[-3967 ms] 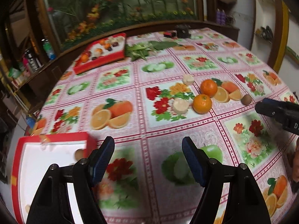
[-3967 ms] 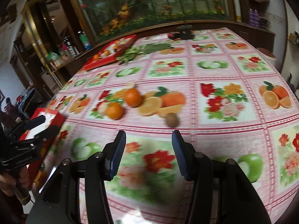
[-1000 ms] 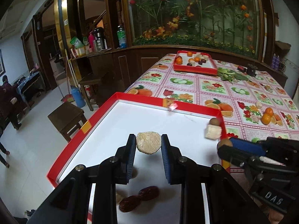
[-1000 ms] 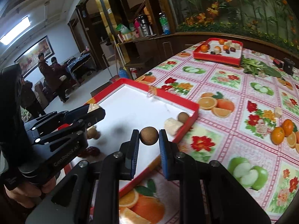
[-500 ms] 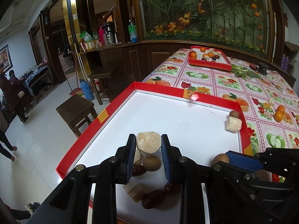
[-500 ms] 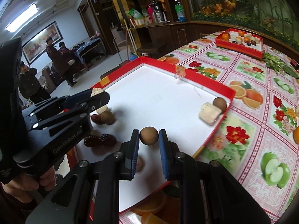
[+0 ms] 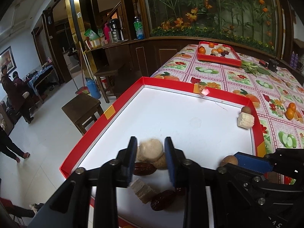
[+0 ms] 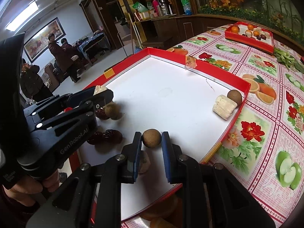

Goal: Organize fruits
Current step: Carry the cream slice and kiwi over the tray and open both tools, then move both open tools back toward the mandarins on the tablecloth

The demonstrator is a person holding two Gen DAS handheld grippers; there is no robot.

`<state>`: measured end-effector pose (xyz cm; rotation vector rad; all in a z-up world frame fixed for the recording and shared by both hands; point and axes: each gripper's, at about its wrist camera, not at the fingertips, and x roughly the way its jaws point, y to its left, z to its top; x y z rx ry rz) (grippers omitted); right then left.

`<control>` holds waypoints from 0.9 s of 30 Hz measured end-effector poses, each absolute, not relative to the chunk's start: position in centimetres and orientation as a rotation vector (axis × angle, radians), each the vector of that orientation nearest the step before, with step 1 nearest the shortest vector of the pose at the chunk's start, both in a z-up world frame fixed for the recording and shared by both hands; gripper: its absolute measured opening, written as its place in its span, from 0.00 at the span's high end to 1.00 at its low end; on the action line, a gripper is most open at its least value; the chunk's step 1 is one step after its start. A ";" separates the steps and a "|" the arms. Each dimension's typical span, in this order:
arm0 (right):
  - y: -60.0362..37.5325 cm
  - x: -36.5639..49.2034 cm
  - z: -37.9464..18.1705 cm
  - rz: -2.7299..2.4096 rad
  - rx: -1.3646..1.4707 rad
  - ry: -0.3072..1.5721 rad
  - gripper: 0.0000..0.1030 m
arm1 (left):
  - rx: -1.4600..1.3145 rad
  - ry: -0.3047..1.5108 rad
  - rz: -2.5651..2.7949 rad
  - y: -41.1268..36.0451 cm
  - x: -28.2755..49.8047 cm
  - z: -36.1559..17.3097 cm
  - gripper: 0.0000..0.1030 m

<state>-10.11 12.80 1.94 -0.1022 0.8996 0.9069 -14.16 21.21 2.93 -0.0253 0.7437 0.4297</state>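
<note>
While the left gripper [image 7: 150,153] spreads its jaws around the pale round piece [image 7: 151,150] above the tray [image 7: 121,102], pull back only once it drops; the right gripper [image 8: 151,142], clamping a brown ball [image 8: 151,138], should set it beside the dates [image 8: 112,135]

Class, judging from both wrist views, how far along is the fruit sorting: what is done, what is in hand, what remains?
Done: dates, pale chunks and a brown fruit lie in the near red tray.
In hand: the left gripper is opening around a pale round piece; the right gripper pinches a brown ball over the tray.
Left: two oranges sit on the tablecloth.
</note>
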 end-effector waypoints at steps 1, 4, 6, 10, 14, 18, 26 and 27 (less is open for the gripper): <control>12.8 -10.1 2.0 0.906 -0.103 0.902 0.77 | -0.029 0.741 0.431 21.2 -14.2 3.0 0.59; 12.7 -9.8 2.2 0.906 -0.097 0.910 0.77 | -0.026 0.729 0.444 21.1 -14.3 3.3 0.44; 12.4 -9.4 2.4 0.904 -0.094 0.912 0.77 | -0.028 0.726 0.447 21.1 -14.3 3.4 0.40; 11.1 -8.8 3.1 0.894 -0.052 0.900 0.76 | -0.015 0.710 0.445 20.3 -14.1 4.1 0.34; 8.6 -7.6 4.0 0.856 -0.014 0.864 0.76 | 0.010 0.685 0.412 18.6 -13.7 5.0 0.31; 4.9 -5.8 4.3 0.789 0.039 0.853 0.76 | 0.042 0.670 0.356 16.1 -13.0 5.8 0.27; -5.1 -1.9 3.5 0.586 0.160 0.844 0.76 | 0.113 0.678 0.198 9.9 -10.9 6.2 0.24; -6.3 -1.4 3.5 0.557 0.166 0.839 0.76 | 0.119 0.685 0.175 9.3 -10.7 6.1 0.24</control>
